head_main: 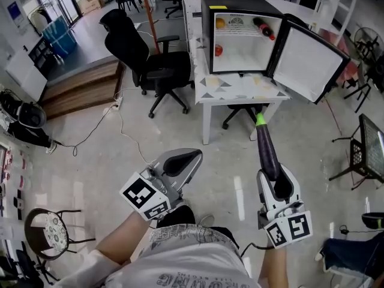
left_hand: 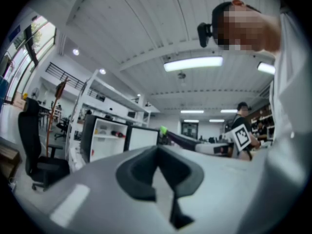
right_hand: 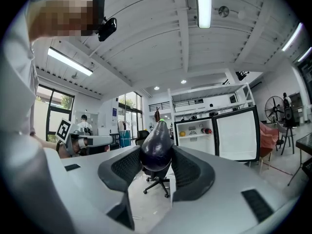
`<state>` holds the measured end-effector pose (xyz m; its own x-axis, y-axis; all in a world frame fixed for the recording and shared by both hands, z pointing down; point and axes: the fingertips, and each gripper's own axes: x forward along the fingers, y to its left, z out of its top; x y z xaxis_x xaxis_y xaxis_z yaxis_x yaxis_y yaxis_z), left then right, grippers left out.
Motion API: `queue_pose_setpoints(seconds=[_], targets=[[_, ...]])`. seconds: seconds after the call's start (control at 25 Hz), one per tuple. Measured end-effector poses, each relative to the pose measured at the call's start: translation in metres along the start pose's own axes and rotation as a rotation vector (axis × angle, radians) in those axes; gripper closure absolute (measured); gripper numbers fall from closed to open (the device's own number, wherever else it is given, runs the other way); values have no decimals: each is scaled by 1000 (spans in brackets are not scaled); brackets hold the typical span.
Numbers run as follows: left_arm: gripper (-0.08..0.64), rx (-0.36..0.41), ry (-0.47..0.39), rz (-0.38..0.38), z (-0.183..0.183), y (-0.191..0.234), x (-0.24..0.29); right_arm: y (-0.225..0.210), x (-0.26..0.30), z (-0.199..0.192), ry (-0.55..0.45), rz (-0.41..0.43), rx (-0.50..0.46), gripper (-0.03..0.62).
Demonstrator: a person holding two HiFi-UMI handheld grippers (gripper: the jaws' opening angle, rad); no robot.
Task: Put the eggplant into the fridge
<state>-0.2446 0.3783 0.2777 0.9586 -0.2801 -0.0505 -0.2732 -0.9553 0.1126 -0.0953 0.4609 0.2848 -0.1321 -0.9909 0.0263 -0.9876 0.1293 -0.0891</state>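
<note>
A long dark purple eggplant (head_main: 268, 152) with a green stem end sticks out forward from my right gripper (head_main: 276, 176), whose jaws are shut on its thick end. In the right gripper view the eggplant (right_hand: 156, 152) fills the gap between the ribbed pads (right_hand: 127, 165). Ahead stands a small black fridge (head_main: 205, 35) on a white table (head_main: 240, 90), its door (head_main: 306, 62) swung open to the right. My left gripper (head_main: 187, 159) is held level at the left, shut and holding nothing. In the left gripper view the fridge (left_hand: 109, 135) shows beyond the closed left gripper (left_hand: 157, 150).
Inside the fridge sit an orange fruit (head_main: 220, 23), a red item (head_main: 218, 50) and a bottle (head_main: 264, 27). A black office chair (head_main: 144, 65) stands left of the table, and another chair (head_main: 243, 113) under it. A cable (head_main: 114, 131) trails over the floor.
</note>
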Motion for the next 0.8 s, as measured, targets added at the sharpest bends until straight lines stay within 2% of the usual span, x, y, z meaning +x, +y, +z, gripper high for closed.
queue_pose_setpoints(seconds=[0.32, 0.8], targets=[[552, 7, 5, 9, -6, -3, 22, -26, -2, -9, 6, -1, 18, 400], [552, -13, -2, 12, -20, 34, 65, -64, 37, -19, 36, -4, 11, 400]])
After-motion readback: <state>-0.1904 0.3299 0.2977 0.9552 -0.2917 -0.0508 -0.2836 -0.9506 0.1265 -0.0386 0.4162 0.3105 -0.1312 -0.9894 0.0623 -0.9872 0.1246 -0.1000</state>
